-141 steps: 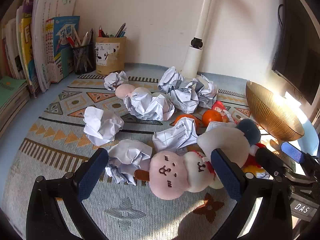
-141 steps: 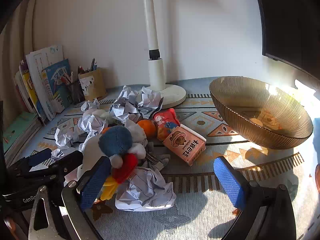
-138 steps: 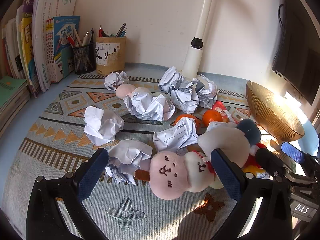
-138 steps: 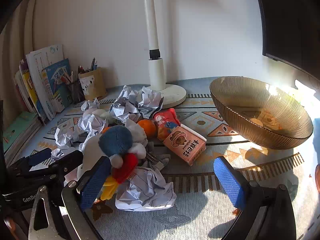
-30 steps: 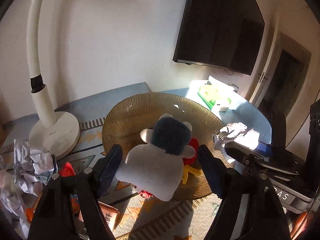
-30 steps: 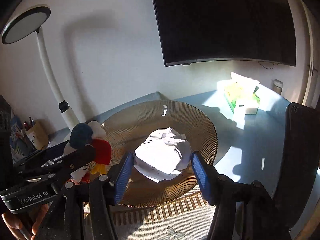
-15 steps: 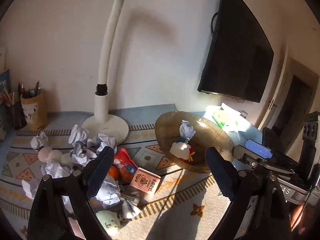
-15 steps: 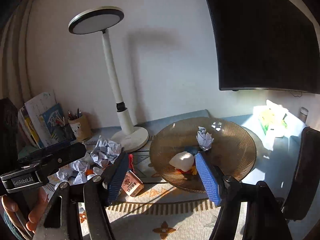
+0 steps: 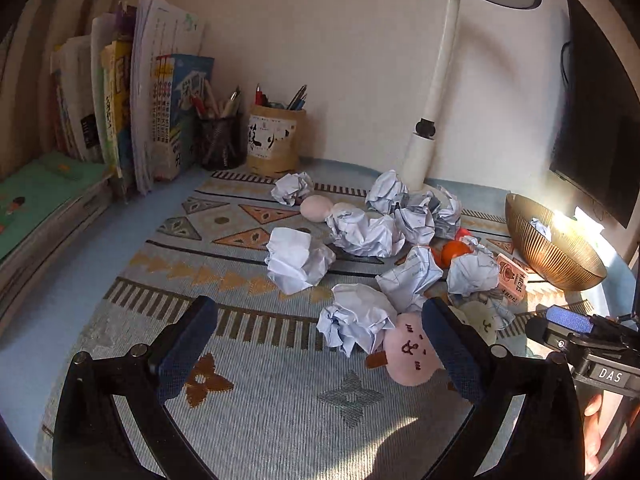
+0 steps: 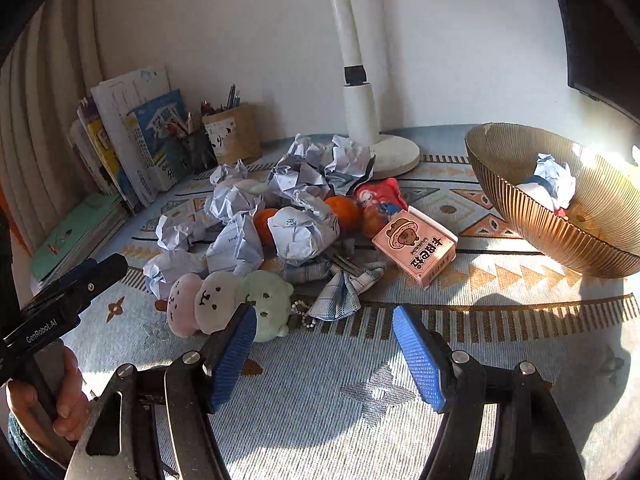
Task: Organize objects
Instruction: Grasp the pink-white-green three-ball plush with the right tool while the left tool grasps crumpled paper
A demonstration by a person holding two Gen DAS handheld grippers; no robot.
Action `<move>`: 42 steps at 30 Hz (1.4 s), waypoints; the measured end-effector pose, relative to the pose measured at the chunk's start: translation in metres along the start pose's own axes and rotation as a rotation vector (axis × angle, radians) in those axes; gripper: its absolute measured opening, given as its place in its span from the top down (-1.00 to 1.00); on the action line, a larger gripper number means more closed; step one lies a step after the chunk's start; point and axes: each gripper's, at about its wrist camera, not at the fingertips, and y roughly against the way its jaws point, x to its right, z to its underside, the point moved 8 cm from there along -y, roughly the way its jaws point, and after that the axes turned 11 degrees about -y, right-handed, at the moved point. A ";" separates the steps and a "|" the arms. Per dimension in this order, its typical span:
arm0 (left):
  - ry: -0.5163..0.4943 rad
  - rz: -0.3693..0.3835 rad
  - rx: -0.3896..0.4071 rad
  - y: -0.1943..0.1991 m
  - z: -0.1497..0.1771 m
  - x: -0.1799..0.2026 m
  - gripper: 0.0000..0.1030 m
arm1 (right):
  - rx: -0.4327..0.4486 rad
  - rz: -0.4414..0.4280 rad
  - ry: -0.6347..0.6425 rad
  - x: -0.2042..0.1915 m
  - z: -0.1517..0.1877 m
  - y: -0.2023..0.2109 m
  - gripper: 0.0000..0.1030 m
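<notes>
Several crumpled paper balls (image 9: 298, 260) (image 10: 302, 232), two oranges (image 10: 344, 210), a pink carton (image 10: 416, 252), a red packet (image 10: 378, 196) and a string of plush heads (image 10: 224, 304) lie piled on the patterned mat (image 9: 260, 392). The pink plush head (image 9: 410, 354) lies just in front of my left gripper's right finger. The amber bowl (image 10: 532, 208) at the right holds a paper ball (image 10: 556, 176) and a plush toy. My left gripper (image 9: 316, 344) is open and empty above the mat's near part. My right gripper (image 10: 324, 354) is open and empty, just in front of the green plush head.
Books (image 9: 132, 120) stand at the back left by two pen holders (image 9: 274, 144). A white desk lamp (image 9: 436, 92) stands behind the pile. A dark monitor (image 9: 596, 112) hangs at the right. A checked cloth with keys (image 10: 340, 280) lies by the plush string.
Both grippers let go of the plush toy and paper ball into the bowl, then swung back left and down over the pile. Both are now open and low over the mat.
</notes>
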 end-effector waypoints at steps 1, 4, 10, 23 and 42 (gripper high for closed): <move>0.007 0.019 -0.010 -0.003 0.000 0.000 -0.99 | -0.012 0.003 0.009 0.000 0.002 -0.002 -0.40; 0.015 0.055 -0.018 -0.005 0.002 0.001 -0.99 | -0.049 0.000 0.049 -0.005 0.008 -0.008 -0.47; 0.020 0.145 -0.111 -0.015 0.009 0.006 -0.98 | -0.155 -0.128 0.225 -0.036 0.022 -0.015 -0.48; 0.053 0.268 -0.271 -0.062 0.010 0.017 -0.36 | -0.270 -0.135 0.700 -0.077 0.017 -0.065 -0.48; 0.111 0.309 -0.035 -0.024 -0.006 0.001 0.11 | -0.258 0.112 -0.229 0.023 0.030 -0.005 -0.37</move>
